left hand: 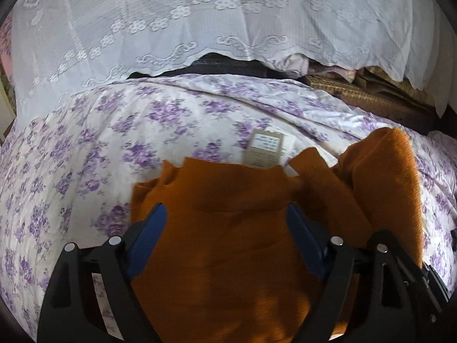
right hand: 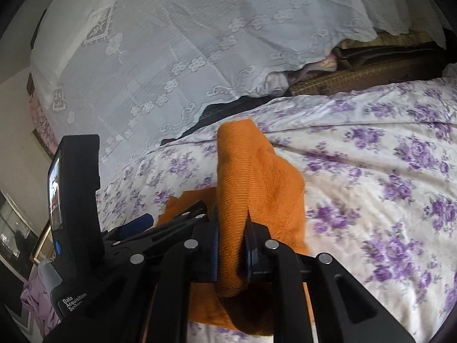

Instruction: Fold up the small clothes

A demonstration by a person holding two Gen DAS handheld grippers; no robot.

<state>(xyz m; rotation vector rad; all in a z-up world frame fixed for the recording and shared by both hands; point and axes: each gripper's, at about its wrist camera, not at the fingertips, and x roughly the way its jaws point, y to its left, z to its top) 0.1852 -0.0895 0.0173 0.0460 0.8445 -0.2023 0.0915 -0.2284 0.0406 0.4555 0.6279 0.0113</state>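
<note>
A small orange knit garment lies on a white bedspread with purple flowers. My left gripper is open, its blue-padded fingers wide apart over the garment's body. A paper tag pokes out at the garment's far edge. My right gripper is shut on a raised fold of the orange garment, which stands up between its fingers. That raised fold shows at the right of the left wrist view. The left gripper's black body shows in the right wrist view.
A white lace cloth covers a pile at the far side of the bed. Brown woven and folded items lie under its right edge. A lilac cloth and picture frames sit low at the left.
</note>
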